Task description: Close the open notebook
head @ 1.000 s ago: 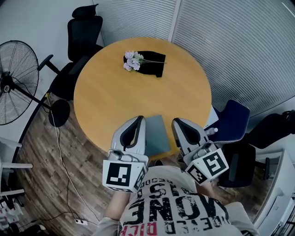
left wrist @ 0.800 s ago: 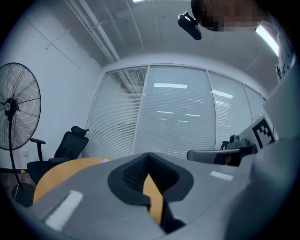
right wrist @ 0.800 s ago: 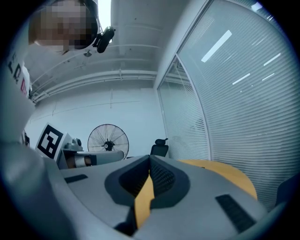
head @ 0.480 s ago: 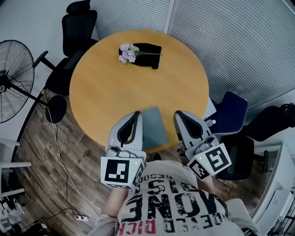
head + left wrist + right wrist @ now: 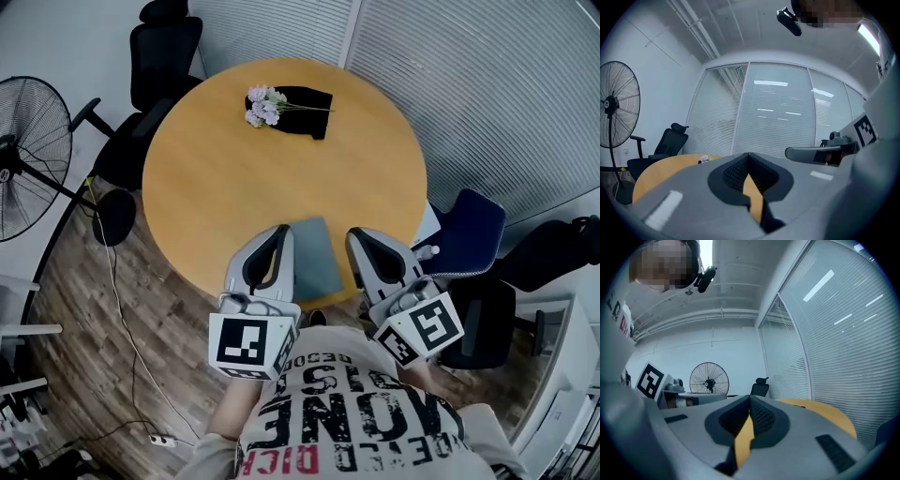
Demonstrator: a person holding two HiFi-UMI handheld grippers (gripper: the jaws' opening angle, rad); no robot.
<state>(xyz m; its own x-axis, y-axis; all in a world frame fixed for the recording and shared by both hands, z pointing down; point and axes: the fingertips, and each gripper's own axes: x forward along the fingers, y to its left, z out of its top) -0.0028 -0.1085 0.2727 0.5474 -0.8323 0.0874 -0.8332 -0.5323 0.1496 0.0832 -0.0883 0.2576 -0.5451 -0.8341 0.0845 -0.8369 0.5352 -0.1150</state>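
Plainly, the left claw (image 5: 749, 158) is closed on nothing, its dark pads meeting at the tip with only a sliver of orange worktop showing past them; the right claw (image 5: 750, 401) looks the same, jaws together and empty; both point level over the near edge of the round worktop (image 5: 234, 178). Between them, just beside each, the teal notebook (image 5: 315, 255) lies flat at the near rim. From the head view it reads as one plain cover with no spread pages, so I judge it already shut, though it is too small to be sure. The step in hand therefore looks like the end of the task, or a pause. If a cover does lie open, the next move calls for one claw to part its jaws, take the free edge and fold it over while the other steadies the spine. Well apart, at the far side, lilac flowers (image 5: 262, 103) lie on a black cloth (image 5: 309, 111); a pedestal fan (image 5: 28, 159) stands off to the left.
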